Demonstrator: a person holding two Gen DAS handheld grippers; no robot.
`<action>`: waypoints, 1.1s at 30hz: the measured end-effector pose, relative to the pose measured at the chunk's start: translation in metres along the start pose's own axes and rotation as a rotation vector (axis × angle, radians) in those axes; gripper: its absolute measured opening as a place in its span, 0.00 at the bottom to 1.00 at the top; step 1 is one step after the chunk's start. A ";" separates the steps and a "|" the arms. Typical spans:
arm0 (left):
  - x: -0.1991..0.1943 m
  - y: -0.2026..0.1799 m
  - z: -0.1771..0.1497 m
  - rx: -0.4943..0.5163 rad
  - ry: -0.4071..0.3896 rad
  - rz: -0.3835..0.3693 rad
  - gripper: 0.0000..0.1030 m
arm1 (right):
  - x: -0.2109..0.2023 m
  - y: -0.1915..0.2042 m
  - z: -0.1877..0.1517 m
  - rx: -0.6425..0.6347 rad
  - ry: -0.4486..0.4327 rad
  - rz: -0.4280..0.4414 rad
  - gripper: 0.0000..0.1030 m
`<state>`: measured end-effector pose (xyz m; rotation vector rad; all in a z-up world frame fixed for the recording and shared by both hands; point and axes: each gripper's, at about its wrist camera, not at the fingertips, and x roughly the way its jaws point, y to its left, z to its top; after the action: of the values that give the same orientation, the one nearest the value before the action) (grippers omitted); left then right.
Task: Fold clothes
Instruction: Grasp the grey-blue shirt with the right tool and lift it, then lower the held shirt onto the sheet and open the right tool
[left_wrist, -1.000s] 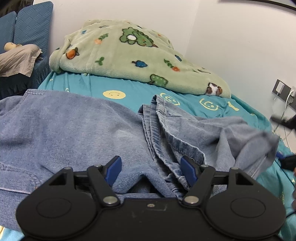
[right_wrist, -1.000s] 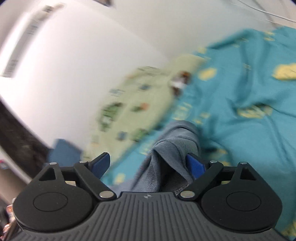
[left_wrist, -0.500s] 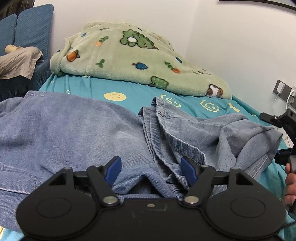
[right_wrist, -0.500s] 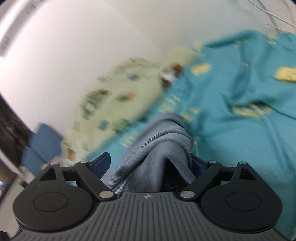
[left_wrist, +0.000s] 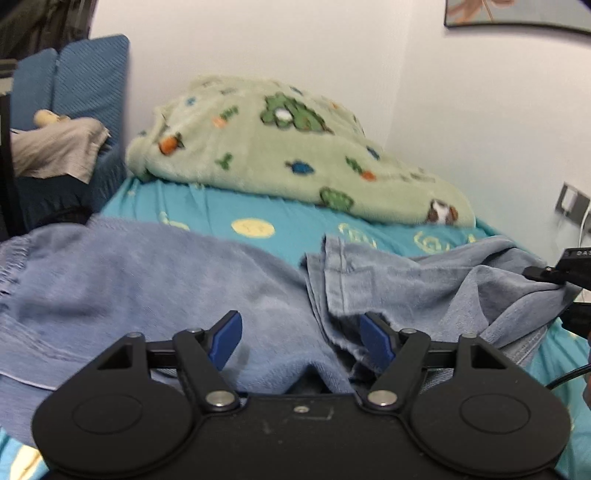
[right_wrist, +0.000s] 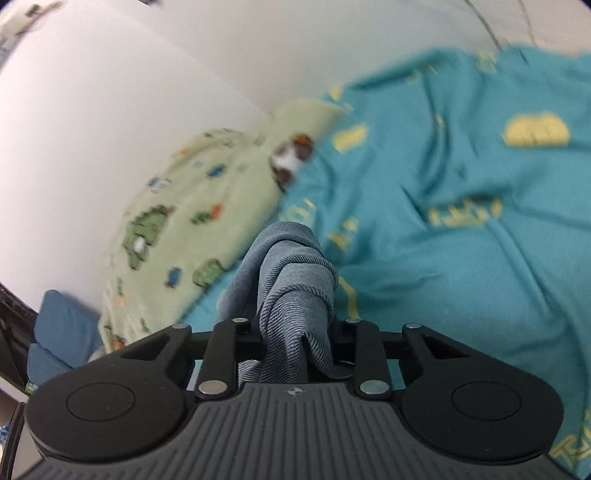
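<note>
A pair of blue denim jeans (left_wrist: 155, 280) lies spread across the teal bed sheet (left_wrist: 303, 218), with a crumpled part at the right (left_wrist: 436, 280). My left gripper (left_wrist: 301, 334) is open, its blue fingertips (left_wrist: 227, 338) resting on the denim with fabric bunched between them. My right gripper (right_wrist: 295, 332) is shut on a fold of the jeans (right_wrist: 291, 273), which stands up between its jaws above the sheet (right_wrist: 461, 258). The right gripper also shows at the right edge of the left wrist view (left_wrist: 569, 280), at the end of the denim.
A green fleece blanket with cartoon prints (left_wrist: 288, 147) is heaped at the head of the bed against the white wall. A blue chair with beige cloth (left_wrist: 59, 147) stands at the left. A wall socket with a cable (left_wrist: 572, 203) is at the right.
My right gripper has closed on the denim fold that sat between its open jaws. The left gripper has lifted and drawn back a little; it stays open.
</note>
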<state>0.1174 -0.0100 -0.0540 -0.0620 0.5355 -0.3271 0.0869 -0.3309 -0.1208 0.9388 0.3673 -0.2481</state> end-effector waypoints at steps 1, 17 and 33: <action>-0.004 0.001 0.004 -0.011 -0.011 0.009 0.66 | -0.004 0.005 0.002 -0.008 -0.012 0.010 0.26; 0.006 -0.036 0.019 0.051 0.023 0.056 0.66 | -0.035 0.028 0.001 -0.140 -0.042 -0.107 0.27; 0.017 -0.025 -0.004 0.005 0.067 0.068 0.66 | -0.052 0.076 -0.042 -0.513 -0.162 -0.280 0.50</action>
<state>0.1217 -0.0386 -0.0618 -0.0283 0.6014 -0.2649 0.0588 -0.2504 -0.0662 0.3580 0.3883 -0.4581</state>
